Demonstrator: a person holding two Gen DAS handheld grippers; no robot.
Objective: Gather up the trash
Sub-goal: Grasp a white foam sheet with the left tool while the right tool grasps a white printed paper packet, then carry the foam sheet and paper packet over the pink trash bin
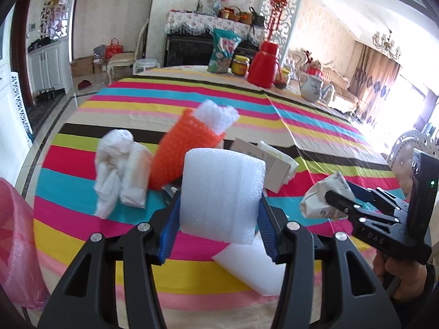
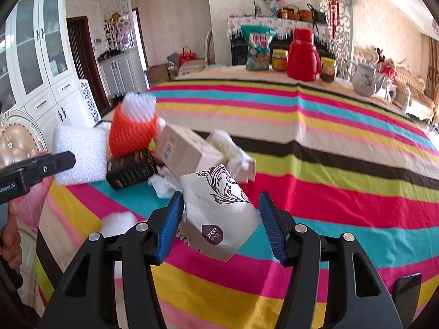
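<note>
Between the blue pads of our left claw [image 1: 219, 208] we grip a white foam block [image 1: 222, 194], lifted off the striped worktop [image 1: 315, 137]. Just beyond that claw lie a crumpled white bag [image 1: 112, 164], an orange net sleeve [image 1: 183, 148] and a cardboard box [image 1: 263, 161]. Our right claw [image 2: 221, 224] is closed halfway on a crushed paper cup [image 2: 219, 213], held above the worktop.

Black grippers [image 1: 219, 213], blue fingers [image 1: 167, 227] (ribbed)
</note>
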